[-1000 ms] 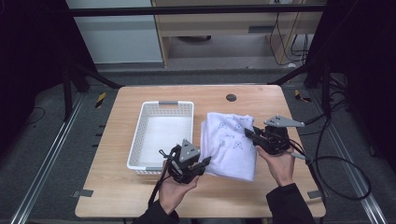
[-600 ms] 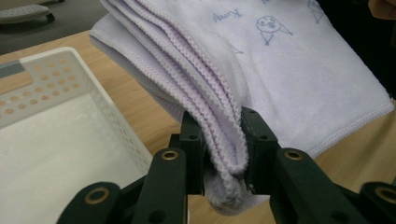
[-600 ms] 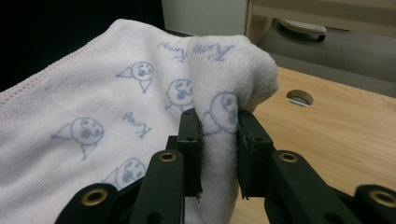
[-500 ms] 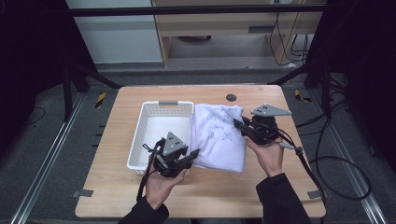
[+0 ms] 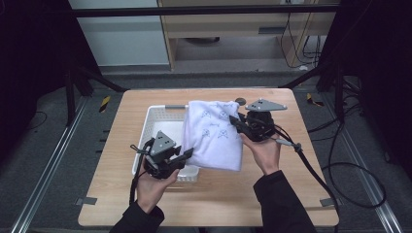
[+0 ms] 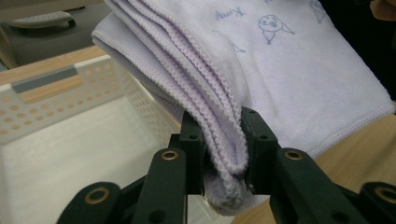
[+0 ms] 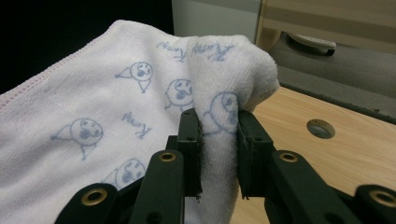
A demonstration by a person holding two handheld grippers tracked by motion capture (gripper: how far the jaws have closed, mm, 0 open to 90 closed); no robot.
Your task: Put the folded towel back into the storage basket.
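A folded white towel [image 5: 214,133] with blue cartoon prints hangs lifted between both grippers, partly over the right side of the white perforated basket [image 5: 155,121]. My left gripper [image 5: 187,154] is shut on the towel's near folded corner [image 6: 224,154], just above the basket's near right corner. My right gripper [image 5: 234,120] is shut on a bunched far edge of the towel [image 7: 219,121], above the table to the basket's right. In the left gripper view the basket's wall [image 6: 51,100] lies below and left of the towel.
The wooden table [image 5: 301,160] has a round cable hole [image 5: 240,101] near its far edge, also visible as a hole [image 7: 320,128] in the right gripper view. Cables trail off the right side. Metal rails and dark floor surround the table.
Both grippers have carried the towel leftward and up, from lying on the table right of the basket to hanging partly over the basket's right side.
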